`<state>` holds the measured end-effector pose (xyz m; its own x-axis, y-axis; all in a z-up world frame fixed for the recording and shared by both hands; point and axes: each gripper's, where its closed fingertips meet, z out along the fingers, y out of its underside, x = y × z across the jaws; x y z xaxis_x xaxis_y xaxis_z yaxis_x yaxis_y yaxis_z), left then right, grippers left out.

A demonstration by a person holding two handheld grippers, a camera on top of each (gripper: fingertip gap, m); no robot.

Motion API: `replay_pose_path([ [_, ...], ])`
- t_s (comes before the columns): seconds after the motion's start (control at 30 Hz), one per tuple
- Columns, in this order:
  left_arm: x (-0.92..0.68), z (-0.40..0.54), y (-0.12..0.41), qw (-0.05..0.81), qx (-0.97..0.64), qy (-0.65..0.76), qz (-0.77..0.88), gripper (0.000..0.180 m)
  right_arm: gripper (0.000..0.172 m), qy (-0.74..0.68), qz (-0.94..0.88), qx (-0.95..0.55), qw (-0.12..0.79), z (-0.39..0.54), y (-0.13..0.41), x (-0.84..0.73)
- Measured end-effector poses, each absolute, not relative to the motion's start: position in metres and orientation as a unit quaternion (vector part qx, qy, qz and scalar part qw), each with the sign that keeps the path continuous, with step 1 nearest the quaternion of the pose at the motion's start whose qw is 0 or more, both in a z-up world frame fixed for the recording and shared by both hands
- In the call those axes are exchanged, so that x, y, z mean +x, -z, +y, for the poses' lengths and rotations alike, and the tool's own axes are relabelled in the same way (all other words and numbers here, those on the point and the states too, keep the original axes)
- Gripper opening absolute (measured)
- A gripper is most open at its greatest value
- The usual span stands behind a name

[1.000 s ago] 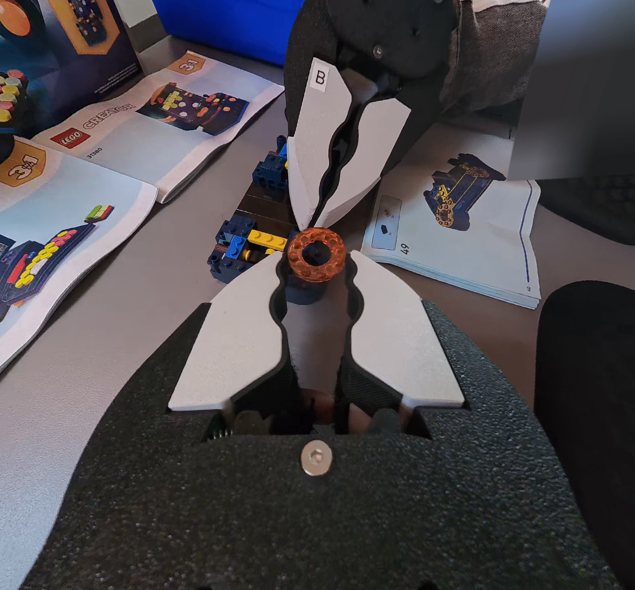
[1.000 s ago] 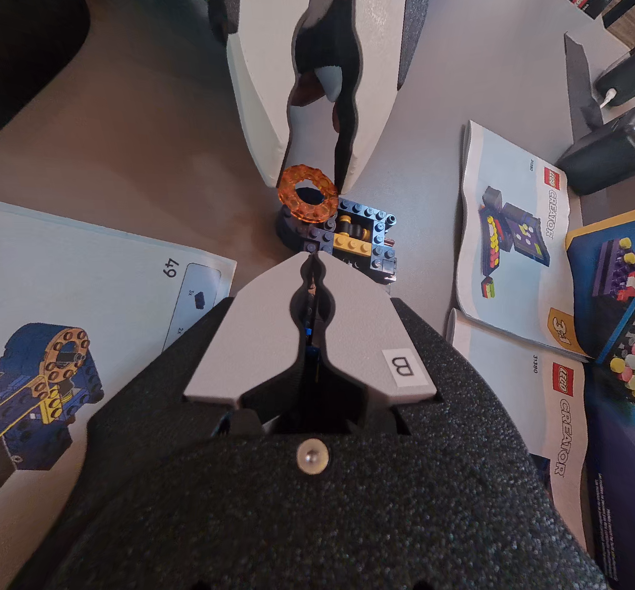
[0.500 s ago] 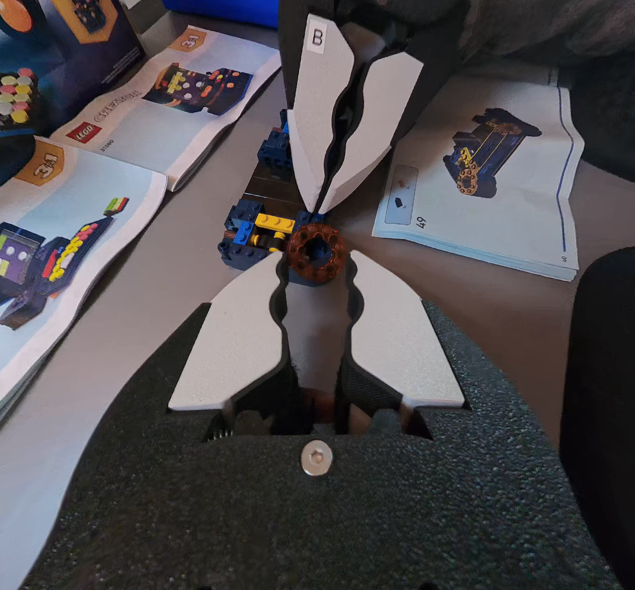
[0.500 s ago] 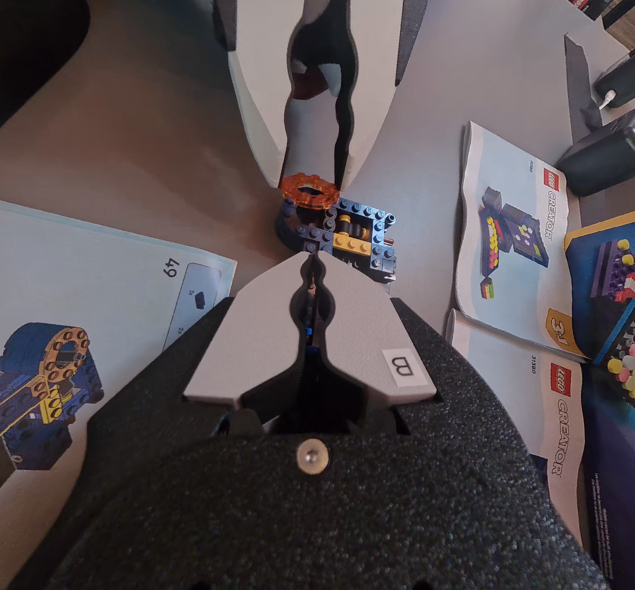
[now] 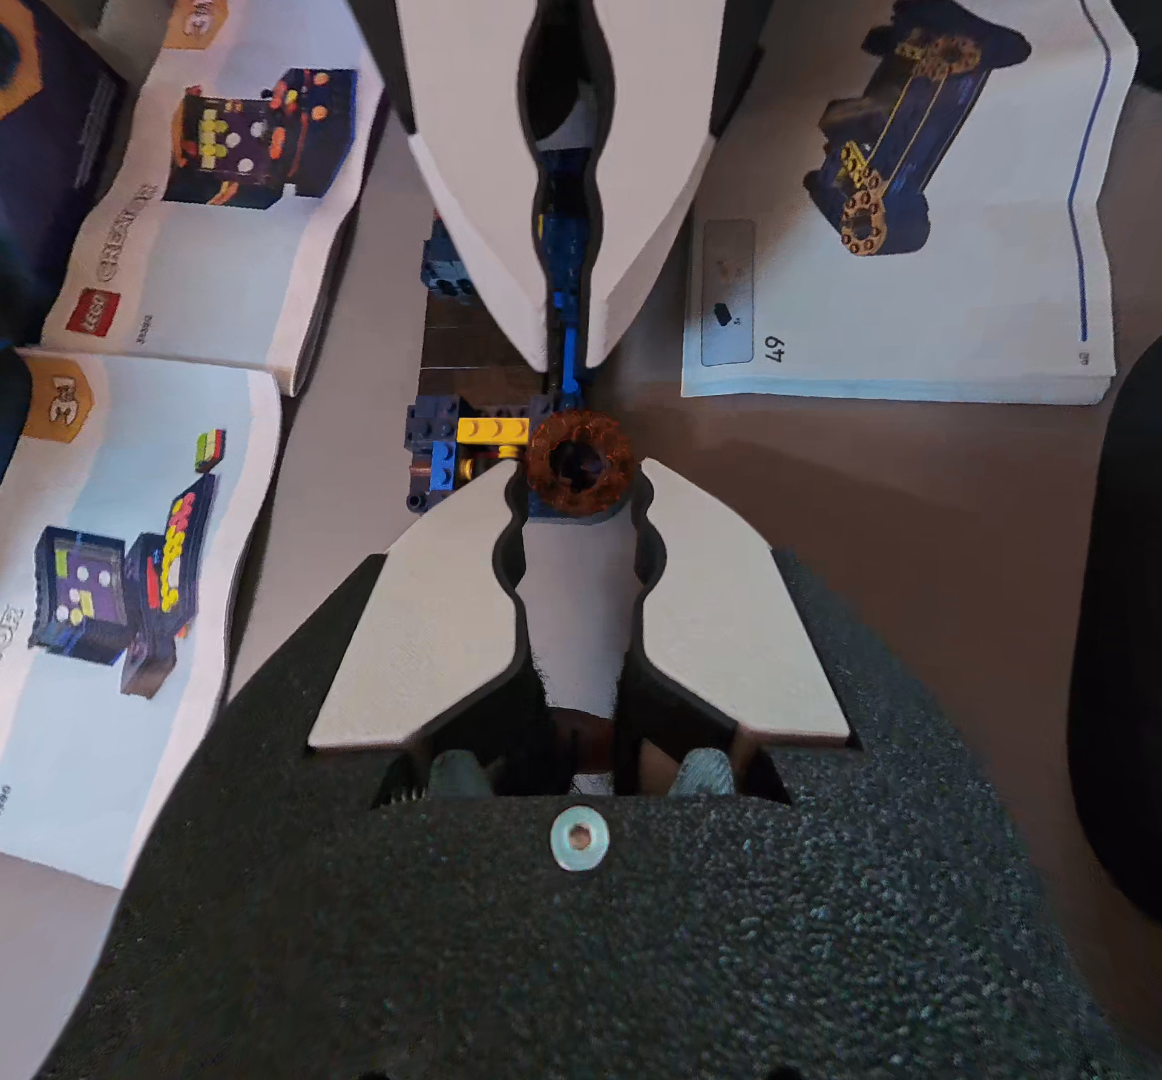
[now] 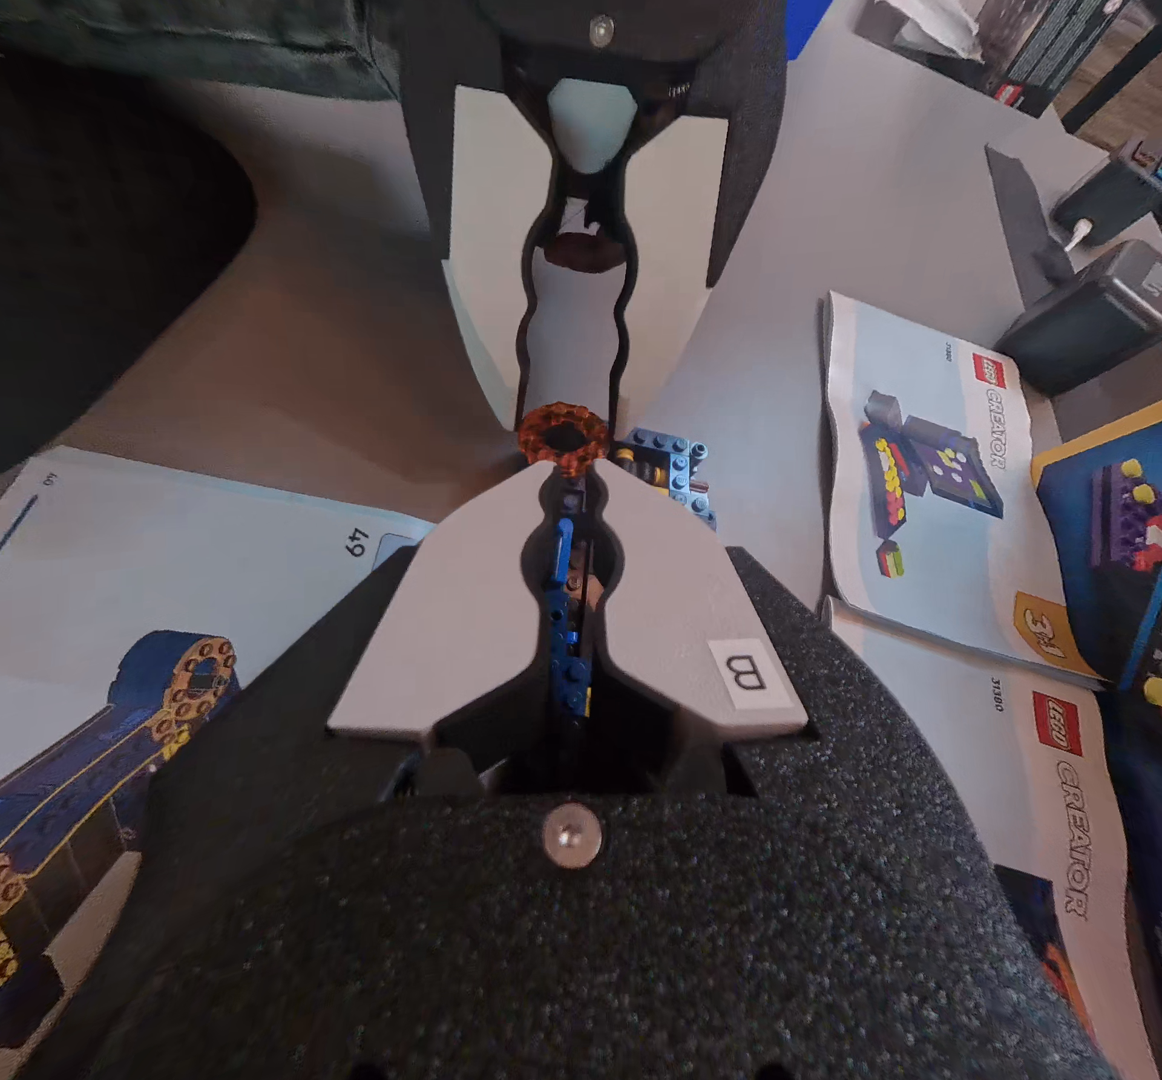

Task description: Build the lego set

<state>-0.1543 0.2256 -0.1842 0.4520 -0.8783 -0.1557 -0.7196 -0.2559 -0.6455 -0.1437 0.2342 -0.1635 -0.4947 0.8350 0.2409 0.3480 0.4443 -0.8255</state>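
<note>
Left gripper (image 5: 578,474) clamps the orange ring (image 5: 580,462) against the brick model (image 5: 493,429); right gripper (image 6: 569,466) sits over the model, fingertips only narrowly parted, nearly touching the ring.

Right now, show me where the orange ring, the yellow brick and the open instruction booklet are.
orange ring (image 5: 578,464), left wrist view, its rim on the near side.
yellow brick (image 5: 493,429), left wrist view, its studded top.
open instruction booklet (image 5: 893,308), left wrist view, the bare lower page.

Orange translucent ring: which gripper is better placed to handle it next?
Probably the left gripper: its fingers flank the orange translucent ring on both sides; the right gripper, fingers nearly closed, only points at its edge.
</note>
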Motion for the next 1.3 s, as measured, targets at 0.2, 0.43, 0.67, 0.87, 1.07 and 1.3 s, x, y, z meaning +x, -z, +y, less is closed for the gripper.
replay_pose_path([
  [0.2,-0.150,0.227,0.186,0.283,-0.777,0.101,0.552,0.031,0.006,-0.347,-0.801,-0.366,0.323,0.232,0.176,-0.143],
  [0.43,-0.155,0.226,0.186,0.276,-0.774,0.104,0.560,0.031,0.005,-0.322,-0.814,-0.351,0.332,0.230,0.184,-0.145],
  [0.67,-0.156,0.225,0.186,0.264,-0.766,0.101,0.577,0.031,0.001,-0.293,-0.828,-0.335,0.341,0.230,0.187,-0.145],
  [0.87,-0.155,0.224,0.187,0.226,-0.763,0.106,0.596,0.031,0.000,-0.300,-0.822,-0.320,0.363,0.228,0.179,-0.147],
  [1.07,-0.153,0.221,0.188,0.209,-0.760,0.125,0.602,0.031,0.000,-0.287,-0.830,-0.306,0.368,0.225,0.180,-0.148],
  [1.3,-0.156,0.222,0.190,0.210,-0.762,0.129,0.599,0.031,0.000,-0.276,-0.832,-0.303,0.374,0.225,0.180,-0.149],
])
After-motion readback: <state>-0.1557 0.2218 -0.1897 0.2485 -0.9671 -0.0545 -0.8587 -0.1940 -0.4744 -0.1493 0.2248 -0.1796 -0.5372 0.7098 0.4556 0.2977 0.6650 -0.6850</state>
